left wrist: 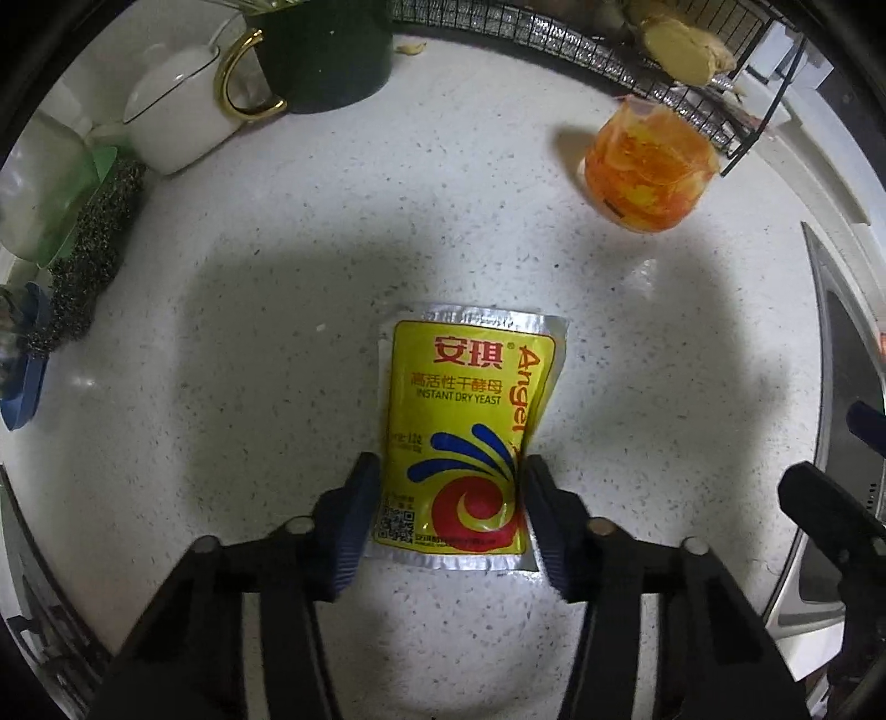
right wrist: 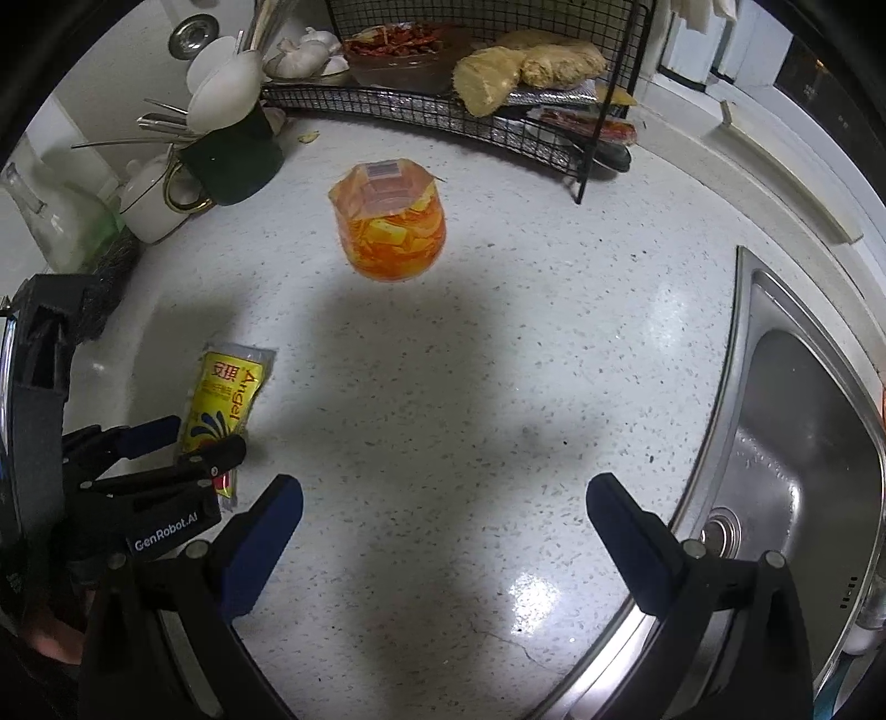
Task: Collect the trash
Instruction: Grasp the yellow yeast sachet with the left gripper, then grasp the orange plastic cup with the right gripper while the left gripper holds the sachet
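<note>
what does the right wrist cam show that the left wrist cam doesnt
Only the right wrist view shows the sink drain, the garlic, the dried chillies and the open right gripper.
Only the left wrist view shows the left gripper from above, pads pressing the packet's edges.
Both show the yeast packet, the orange bag and the green mug.

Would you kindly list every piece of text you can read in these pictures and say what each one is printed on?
"安琪": yeast packet, red, at the top.
"Angel": same packet, down its side.
"高活性干酵母": same packet, under the red name.
"INSTANT DRY YEAST": same packet, next line.
"GenRobot.AI": left gripper body, right wrist view.
Packet's QR code, weight line and bottom strip: too small to read.
Orange pouch label: blurred.
</note>
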`<action>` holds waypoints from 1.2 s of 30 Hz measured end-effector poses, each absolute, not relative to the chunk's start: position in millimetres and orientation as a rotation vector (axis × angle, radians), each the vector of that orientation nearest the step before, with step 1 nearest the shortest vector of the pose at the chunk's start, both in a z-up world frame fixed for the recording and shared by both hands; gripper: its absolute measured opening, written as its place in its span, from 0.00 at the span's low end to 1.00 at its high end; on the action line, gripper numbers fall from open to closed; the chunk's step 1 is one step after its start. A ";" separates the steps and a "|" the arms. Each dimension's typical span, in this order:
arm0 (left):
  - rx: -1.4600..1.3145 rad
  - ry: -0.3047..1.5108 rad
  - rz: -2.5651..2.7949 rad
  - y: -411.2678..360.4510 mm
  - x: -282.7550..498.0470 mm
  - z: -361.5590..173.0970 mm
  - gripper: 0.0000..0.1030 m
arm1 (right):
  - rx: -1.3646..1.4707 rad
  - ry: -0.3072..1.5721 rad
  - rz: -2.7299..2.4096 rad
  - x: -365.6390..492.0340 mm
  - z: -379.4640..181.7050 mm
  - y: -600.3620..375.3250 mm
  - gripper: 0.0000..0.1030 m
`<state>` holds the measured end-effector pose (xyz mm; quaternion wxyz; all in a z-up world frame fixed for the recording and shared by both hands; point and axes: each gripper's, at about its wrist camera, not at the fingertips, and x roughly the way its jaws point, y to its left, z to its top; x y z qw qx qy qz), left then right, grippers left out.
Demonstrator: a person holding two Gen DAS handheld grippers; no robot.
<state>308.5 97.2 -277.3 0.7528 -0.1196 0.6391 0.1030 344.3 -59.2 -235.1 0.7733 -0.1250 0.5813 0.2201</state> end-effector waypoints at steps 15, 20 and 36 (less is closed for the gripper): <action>-0.365 1.285 0.191 141.8 312.4 -225.1 0.39 | -0.309 1.198 0.539 358.8 -223.5 -24.7 1.00; -0.370 1.278 0.222 156.3 331.6 -224.5 0.39 | -0.328 1.178 0.563 379.6 -225.0 -7.5 1.00; -0.376 1.316 0.236 182.0 371.0 -252.8 0.39 | -0.417 1.186 0.628 439.8 -263.0 50.3 0.79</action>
